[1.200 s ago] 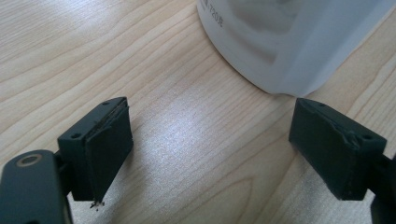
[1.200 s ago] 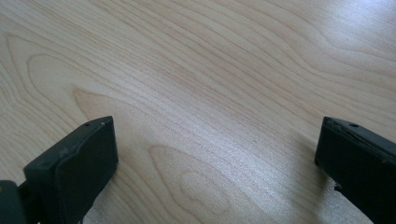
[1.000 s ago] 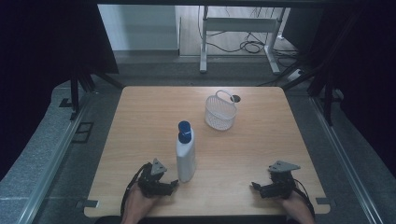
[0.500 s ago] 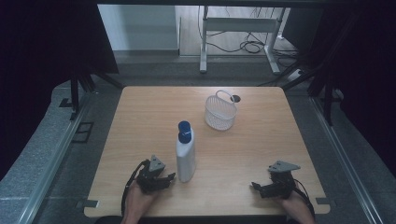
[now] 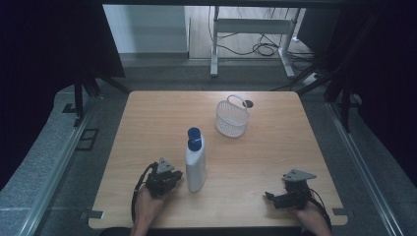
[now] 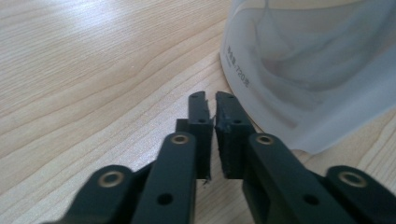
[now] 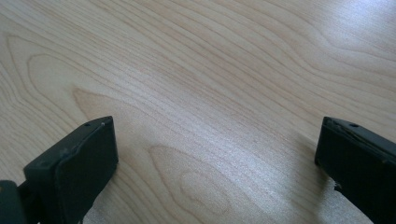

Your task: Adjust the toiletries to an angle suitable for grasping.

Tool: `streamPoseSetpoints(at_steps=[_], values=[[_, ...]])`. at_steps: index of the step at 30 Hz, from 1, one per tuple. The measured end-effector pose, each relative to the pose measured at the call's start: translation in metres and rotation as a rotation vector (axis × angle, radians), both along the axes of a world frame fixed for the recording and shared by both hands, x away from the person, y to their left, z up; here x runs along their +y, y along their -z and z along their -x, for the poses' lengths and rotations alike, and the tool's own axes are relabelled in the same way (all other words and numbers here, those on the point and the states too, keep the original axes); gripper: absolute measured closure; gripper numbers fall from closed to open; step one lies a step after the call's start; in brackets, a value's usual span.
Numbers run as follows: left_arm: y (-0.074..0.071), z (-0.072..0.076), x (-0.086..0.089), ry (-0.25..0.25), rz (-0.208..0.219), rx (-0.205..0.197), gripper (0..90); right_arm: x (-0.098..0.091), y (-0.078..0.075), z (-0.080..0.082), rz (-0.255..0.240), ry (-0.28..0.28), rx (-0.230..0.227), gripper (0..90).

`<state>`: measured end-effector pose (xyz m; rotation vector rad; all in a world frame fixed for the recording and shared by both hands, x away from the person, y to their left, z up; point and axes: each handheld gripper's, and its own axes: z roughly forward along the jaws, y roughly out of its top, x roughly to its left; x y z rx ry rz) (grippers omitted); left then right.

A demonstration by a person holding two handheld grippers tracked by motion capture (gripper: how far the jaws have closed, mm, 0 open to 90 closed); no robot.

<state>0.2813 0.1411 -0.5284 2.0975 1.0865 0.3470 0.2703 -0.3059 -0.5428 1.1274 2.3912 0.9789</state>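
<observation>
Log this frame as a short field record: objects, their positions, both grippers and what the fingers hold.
surface: wooden table
bottle: white bottle with blue cap, upright, near the front left of centre
basket: white mesh basket, upright, farther back, apart from the bottle
left gripper: left gripper low beside the bottle's base, fingers have just been closing and are shut with nothing between them
right gripper: right gripper at the front right, fingers wide open over bare wood, holding nothing
contact: neither gripper grips the bottle
</observation>
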Motion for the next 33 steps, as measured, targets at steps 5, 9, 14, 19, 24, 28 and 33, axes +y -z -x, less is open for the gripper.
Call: streamPoseSetpoints(at_steps=[5,9,14,19,24,28,33], values=[[0.001,-0.005,-0.002,0.009,0.008,0.015,89.1,0.0,0.0,0.0,-0.001,0.0,0.0,0.0],[0.002,-0.008,-0.006,0.03,0.004,0.024,89.2,0.0,0.0,0.0,-0.001,0.0,0.0,0.0],[0.003,-0.006,-0.012,0.046,-0.003,0.029,89.2,0.0,0.0,0.0,-0.001,-0.001,0.0,0.0],[0.003,-0.005,-0.014,0.053,0.004,0.029,89.3,0.0,0.0,0.0,-0.001,0.0,0.0,0.0],[0.003,-0.005,-0.014,0.05,0.012,0.031,89.2,0.0,0.0,0.0,-0.001,0.0,0.0,0.0],[0.003,-0.005,-0.015,0.051,0.023,0.035,89.2,0.0,0.0,0.0,-0.001,-0.001,0.0,0.0],[0.004,-0.005,-0.02,0.062,0.028,0.035,89.2,0.0,0.0,0.0,-0.001,-0.002,0.0,0.0]])
